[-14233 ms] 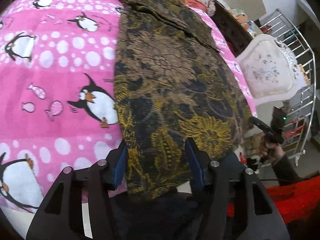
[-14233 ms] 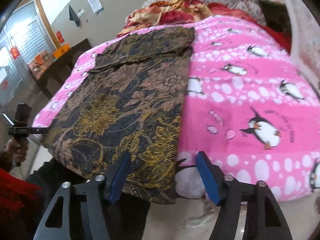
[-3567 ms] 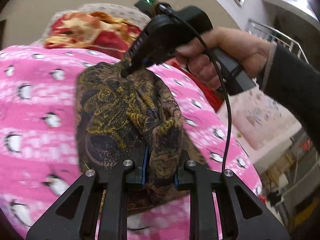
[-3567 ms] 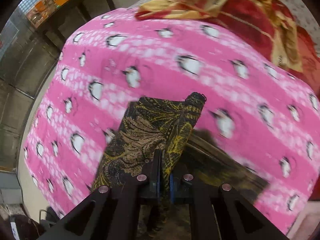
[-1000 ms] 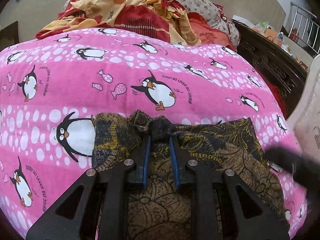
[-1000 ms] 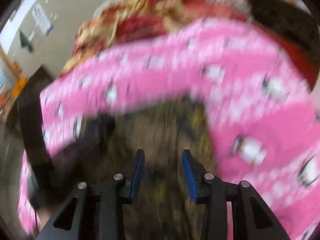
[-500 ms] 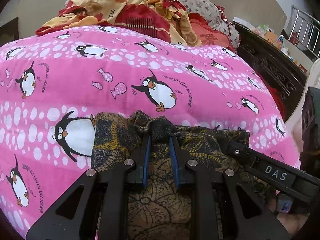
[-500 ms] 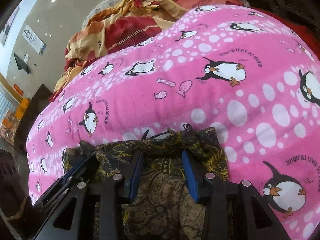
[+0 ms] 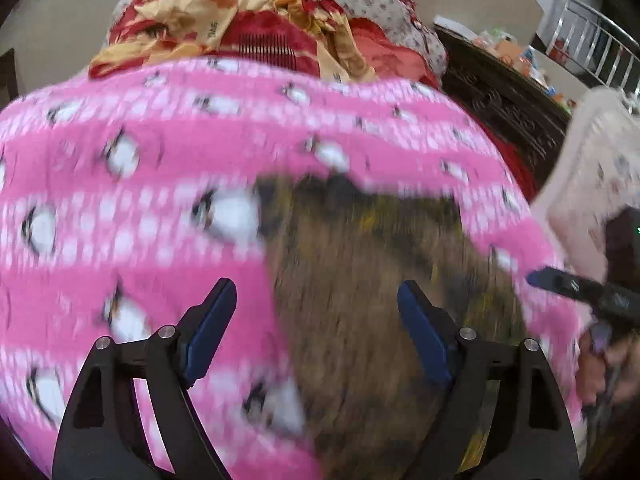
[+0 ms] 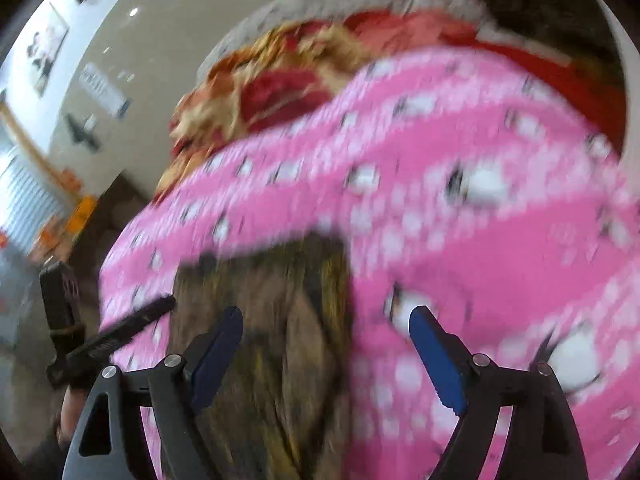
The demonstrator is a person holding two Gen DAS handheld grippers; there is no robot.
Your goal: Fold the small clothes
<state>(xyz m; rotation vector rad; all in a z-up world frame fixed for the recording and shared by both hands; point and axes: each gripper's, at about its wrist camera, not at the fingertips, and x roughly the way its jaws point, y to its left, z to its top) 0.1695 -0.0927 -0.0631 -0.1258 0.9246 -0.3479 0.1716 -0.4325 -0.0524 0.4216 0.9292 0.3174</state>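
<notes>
A dark brown and gold patterned garment [image 9: 360, 280] lies folded on the pink penguin blanket [image 9: 140, 240]. Both views are blurred by motion. My left gripper [image 9: 316, 320] is open and empty, held above the garment's near left part. My right gripper [image 10: 326, 340] is open and empty over the garment [image 10: 272, 320] at its right edge. The right gripper also shows at the right edge of the left wrist view [image 9: 580, 288], and the left gripper shows at the left of the right wrist view [image 10: 116, 332].
A heap of red and orange bedding [image 9: 240, 36] lies at the far end of the bed. A dark wooden headboard or cabinet [image 9: 500, 108] and a pale chair [image 9: 592, 152] stand to the right. A metal rail [image 9: 592, 52] is at the far right.
Both grippers have let go of the garment's far edge, opened wide and pulled back towards me. The garment stays folded on the blanket.
</notes>
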